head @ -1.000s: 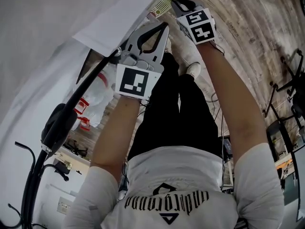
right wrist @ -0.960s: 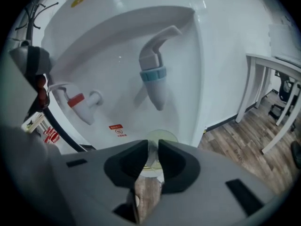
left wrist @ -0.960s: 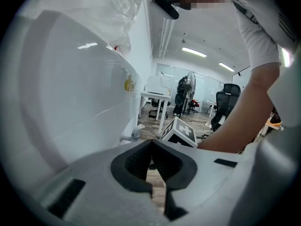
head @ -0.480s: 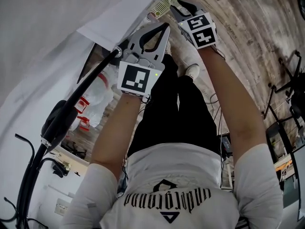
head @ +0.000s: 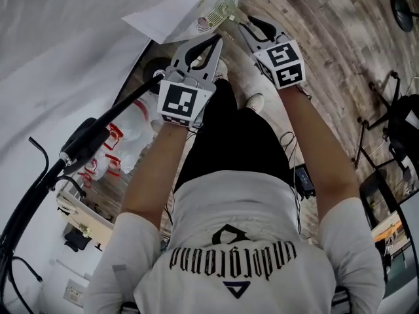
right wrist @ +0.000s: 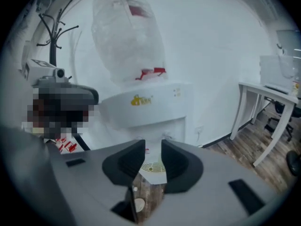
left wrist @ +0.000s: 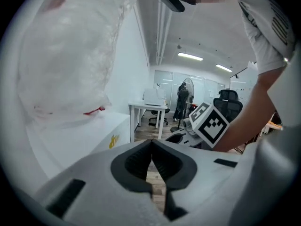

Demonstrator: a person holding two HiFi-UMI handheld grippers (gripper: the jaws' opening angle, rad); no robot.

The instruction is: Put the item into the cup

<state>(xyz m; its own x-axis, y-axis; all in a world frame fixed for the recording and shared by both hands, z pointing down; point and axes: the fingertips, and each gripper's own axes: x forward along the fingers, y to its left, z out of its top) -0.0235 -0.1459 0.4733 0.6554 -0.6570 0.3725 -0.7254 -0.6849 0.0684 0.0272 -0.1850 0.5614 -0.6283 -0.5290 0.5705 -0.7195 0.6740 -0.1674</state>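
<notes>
left gripper (left wrist: 151, 144): jaws pressed together | right gripper (right wrist: 153, 150): jaws apart and closing, nothing between them, dispenser drip tray (right wrist: 154, 167) visible through the gap | clear cup (head: 226, 6): just beyond the right tips, near the tray's edge | item: cannot tell where

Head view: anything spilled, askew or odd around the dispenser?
Nothing stands out: the water dispenser stands upright, its drip tray sits in place, and no spill shows on the wooden floor.
</notes>
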